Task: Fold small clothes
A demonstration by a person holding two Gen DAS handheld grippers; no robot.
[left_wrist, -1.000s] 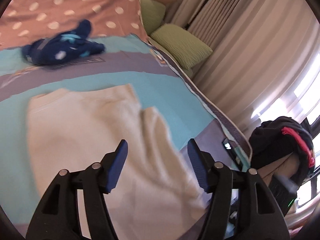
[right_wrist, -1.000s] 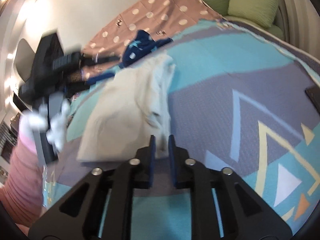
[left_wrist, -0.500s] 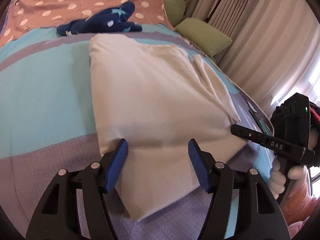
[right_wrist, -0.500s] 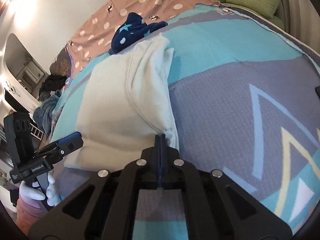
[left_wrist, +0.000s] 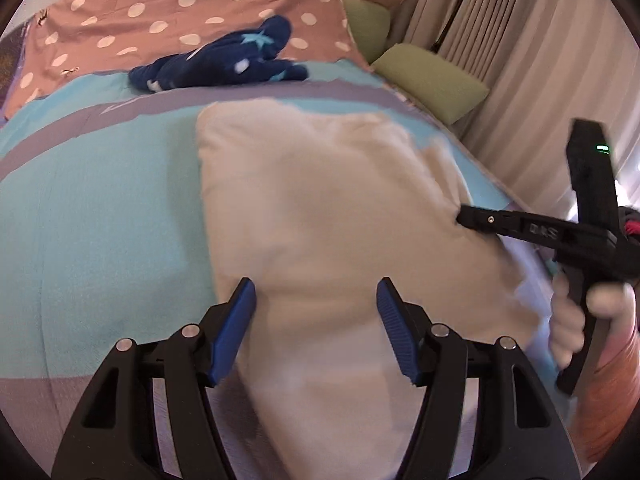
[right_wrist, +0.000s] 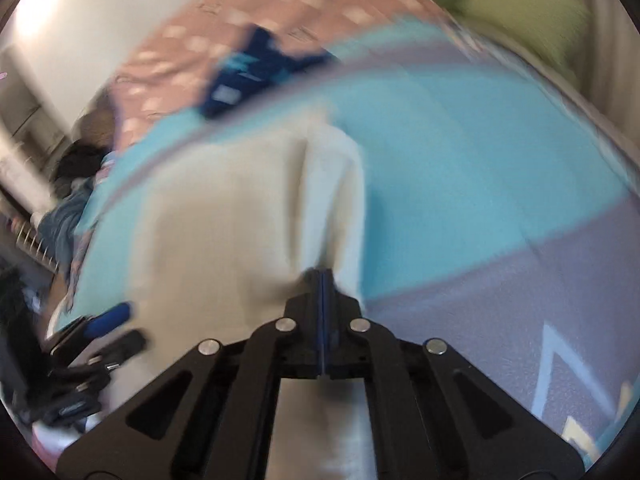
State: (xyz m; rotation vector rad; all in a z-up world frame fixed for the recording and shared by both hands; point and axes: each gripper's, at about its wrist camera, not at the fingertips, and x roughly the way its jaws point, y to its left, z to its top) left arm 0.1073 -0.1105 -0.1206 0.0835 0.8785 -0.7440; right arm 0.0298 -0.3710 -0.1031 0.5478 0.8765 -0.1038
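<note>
A cream garment [left_wrist: 328,208] lies spread on the turquoise and purple bedspread [left_wrist: 100,220]. My left gripper [left_wrist: 315,286] hovers open over its near edge, blue pads apart, with cloth below them and nothing pinched. My right gripper [right_wrist: 323,274] is shut on the garment's [right_wrist: 224,220] right-hand fold, and creases run to its tip. The left wrist view shows that right gripper [left_wrist: 464,216] at the cloth's right edge, held by a hand [left_wrist: 568,320]. The left gripper [right_wrist: 120,328] shows blurred at the lower left of the right wrist view.
A navy garment with pale stars [left_wrist: 224,62] lies bunched farther back, on the edge of a pink dotted blanket [left_wrist: 160,12]. Green pillows [left_wrist: 432,80] and curtains [left_wrist: 520,60] sit at the far right. The right wrist view is motion-blurred.
My right gripper closed its jaws on the cream garment's edge and moved along with it. My left gripper swung over and sank toward the garment's near edge, staying open.
</note>
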